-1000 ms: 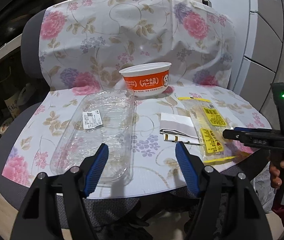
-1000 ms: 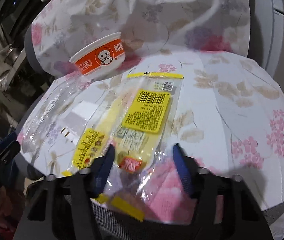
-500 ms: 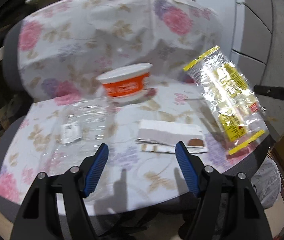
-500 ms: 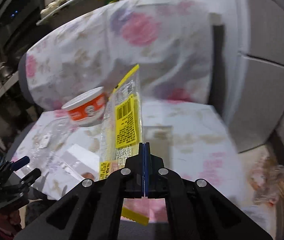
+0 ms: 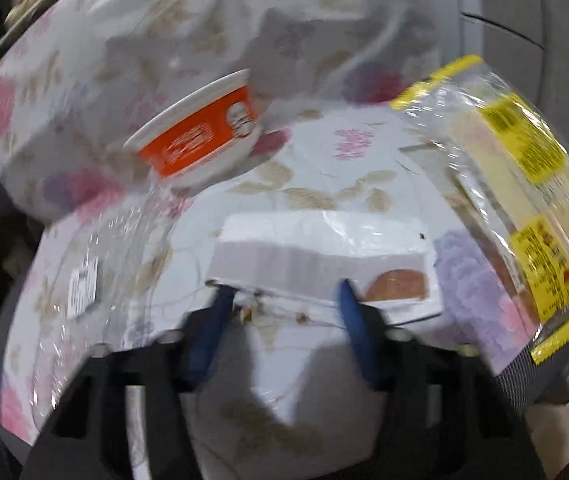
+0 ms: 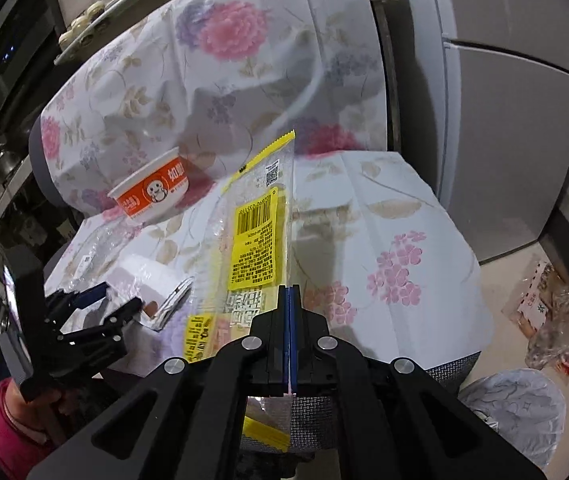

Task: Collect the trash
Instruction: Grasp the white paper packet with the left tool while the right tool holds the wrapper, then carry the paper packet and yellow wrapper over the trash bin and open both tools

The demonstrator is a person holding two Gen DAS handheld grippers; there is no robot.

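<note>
Bare cloth [image 6: 384, 216] lies right of the wrapper [image 6: 256, 232]; bowl [image 6: 150, 194] blocks the back-left.

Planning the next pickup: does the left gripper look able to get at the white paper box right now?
Probably yes. The left gripper is open with its fingertips at the near edge of the white paper box, nothing between them; the right gripper's yellow-labelled wrapper hangs off to the side.

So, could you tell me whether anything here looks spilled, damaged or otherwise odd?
Nothing looks spilled. The white box by the open left gripper lies crushed, its flap gaping. More wrappers lie on the floor right of the chair. The right gripper pinches the yellow wrapper.
</note>
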